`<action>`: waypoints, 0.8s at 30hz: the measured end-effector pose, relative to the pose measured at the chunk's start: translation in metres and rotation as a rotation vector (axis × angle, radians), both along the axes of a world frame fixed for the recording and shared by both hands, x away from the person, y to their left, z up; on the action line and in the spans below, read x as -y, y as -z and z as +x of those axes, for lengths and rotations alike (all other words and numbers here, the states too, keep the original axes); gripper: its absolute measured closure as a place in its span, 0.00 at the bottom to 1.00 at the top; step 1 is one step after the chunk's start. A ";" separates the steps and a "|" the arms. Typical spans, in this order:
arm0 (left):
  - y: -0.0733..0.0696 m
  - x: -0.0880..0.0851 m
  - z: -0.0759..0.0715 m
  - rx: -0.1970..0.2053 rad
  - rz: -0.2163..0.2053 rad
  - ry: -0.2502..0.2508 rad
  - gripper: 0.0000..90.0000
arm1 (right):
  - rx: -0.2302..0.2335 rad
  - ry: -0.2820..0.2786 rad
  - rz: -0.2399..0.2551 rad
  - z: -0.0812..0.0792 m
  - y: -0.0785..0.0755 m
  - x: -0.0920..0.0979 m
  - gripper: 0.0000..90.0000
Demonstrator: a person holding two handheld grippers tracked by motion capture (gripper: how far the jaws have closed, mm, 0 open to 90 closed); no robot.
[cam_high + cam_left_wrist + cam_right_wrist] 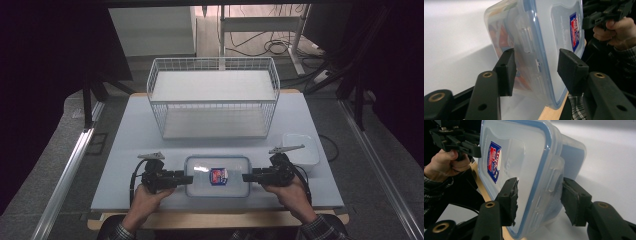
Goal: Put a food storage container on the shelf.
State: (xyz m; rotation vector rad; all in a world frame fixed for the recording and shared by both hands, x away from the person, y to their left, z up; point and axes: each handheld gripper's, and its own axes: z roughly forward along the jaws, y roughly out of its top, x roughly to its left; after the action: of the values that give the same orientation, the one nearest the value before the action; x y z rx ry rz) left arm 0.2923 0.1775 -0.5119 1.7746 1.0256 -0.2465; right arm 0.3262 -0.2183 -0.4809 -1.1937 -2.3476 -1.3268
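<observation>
Both grippers, left (186,178) and right (248,177), stand spread astride the ends of the clear blue-rimmed lidded plastic box (217,176) between them; by my judgement, gripping and lifting remain.

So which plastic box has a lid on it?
The clear plastic box with the blue-rimmed lid and sticker, lying between the two grippers. The small white tub to its right, farther back on the table, is open on top.
</observation>
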 end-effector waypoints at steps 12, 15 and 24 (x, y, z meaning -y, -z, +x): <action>-0.009 0.004 0.004 0.058 0.027 -0.067 0.58 | 0.110 0.047 -0.033 -0.004 -0.005 -0.006 0.57; -0.013 0.002 0.005 0.074 0.019 -0.067 0.58 | 0.133 0.044 -0.033 -0.002 -0.009 -0.007 0.57; -0.038 0.001 0.015 0.138 0.028 -0.073 0.58 | 0.200 0.069 0.007 0.007 -0.031 -0.007 0.56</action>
State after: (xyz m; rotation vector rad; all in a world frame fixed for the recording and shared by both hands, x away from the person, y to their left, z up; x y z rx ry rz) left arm 0.3075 0.1764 -0.4743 1.7499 0.9963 -0.0636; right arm 0.3329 -0.2112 -0.4500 -1.2017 -2.4528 -1.5419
